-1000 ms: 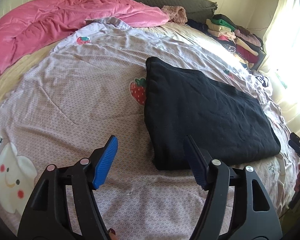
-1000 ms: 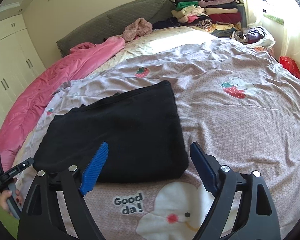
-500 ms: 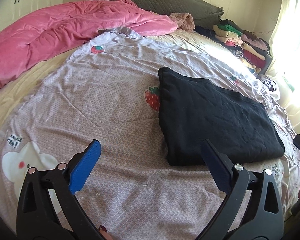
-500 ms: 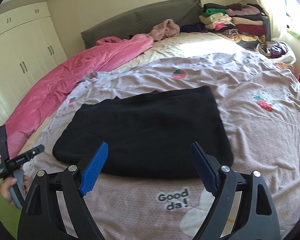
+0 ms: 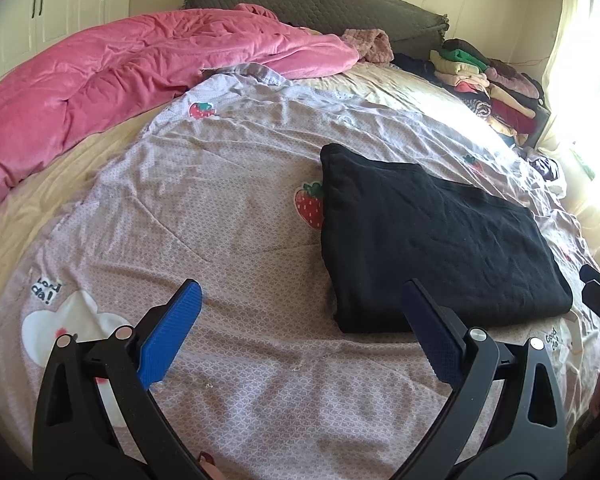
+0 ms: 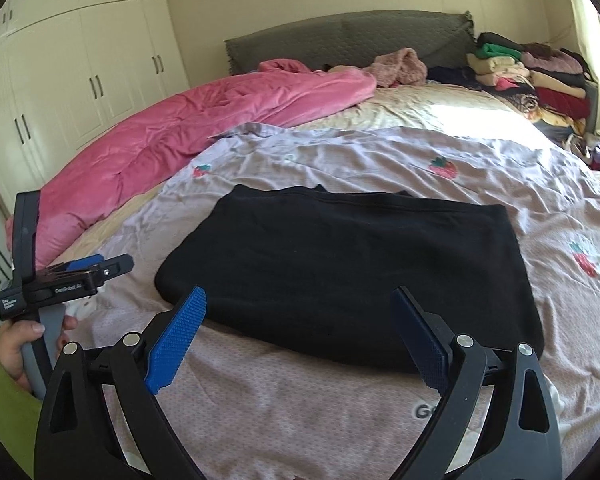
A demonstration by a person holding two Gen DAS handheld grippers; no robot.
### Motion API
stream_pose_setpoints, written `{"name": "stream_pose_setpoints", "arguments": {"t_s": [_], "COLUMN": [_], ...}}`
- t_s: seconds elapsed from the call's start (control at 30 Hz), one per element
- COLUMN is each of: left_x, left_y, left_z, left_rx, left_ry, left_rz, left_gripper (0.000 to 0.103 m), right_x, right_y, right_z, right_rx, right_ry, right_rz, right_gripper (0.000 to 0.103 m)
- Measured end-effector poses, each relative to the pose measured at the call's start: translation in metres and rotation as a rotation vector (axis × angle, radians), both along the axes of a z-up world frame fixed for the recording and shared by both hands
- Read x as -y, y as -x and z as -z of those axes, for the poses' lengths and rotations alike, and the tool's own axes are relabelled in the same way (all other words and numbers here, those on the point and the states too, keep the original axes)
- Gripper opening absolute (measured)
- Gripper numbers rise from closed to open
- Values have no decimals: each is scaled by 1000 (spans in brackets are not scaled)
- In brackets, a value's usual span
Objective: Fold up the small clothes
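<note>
Folded black garment (image 6: 352,276) lies flat on the sheet (image 5: 204,216), pink duvet (image 5: 112,80) and clothes pile (image 6: 532,76) well apart. Left gripper (image 5: 300,332) is spread wide and empty; right gripper (image 6: 300,336) is opening, gripping nothing.

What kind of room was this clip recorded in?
A home bedroom, most likely. A large bed with a lilac strawberry-print sheet and a rumpled pink quilt fills the view, cream built-in wardrobe doors line the wall, and folded clothes are stacked near the grey headboard.

Left gripper (image 5: 300,334): jaws spread wide, nothing between them, tilted downward, held by a hand (image 6: 18,342) in a green sleeve. Right gripper (image 6: 298,338): jaws opening, nothing between them, also angled down.
</note>
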State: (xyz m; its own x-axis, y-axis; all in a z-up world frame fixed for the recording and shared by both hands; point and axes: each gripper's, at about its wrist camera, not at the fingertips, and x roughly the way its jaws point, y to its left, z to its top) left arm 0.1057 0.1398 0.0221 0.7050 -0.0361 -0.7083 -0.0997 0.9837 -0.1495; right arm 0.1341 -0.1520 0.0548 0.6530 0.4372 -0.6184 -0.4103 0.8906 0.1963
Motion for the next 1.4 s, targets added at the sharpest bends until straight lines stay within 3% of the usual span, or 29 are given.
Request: {"name": "stream_pose_setpoints", "arguments": {"t_s": [0.43, 0.77, 1.27, 1.4], "left_x": [-9, -3, 2, 0], "left_y": [-12, -38, -79, -104], "left_z": [-16, -34, -30, -21], "left_rx": [20, 44, 12, -25], "left_ry": [-4, -56, -69, -37], "left_rz": [-32, -2, 12, -2], "left_gripper": [93, 93, 93, 93], "right_x": [-54, -89, -117, -126], "right_y": [0, -9, -25, -29], "right_z": [3, 23, 58, 72], "right_rx": [20, -2, -13, -6], "right_ry": [61, 133, 262, 332], "right_rz": [-144, -203, -235, -244], "right_gripper": [93, 93, 93, 93]}}
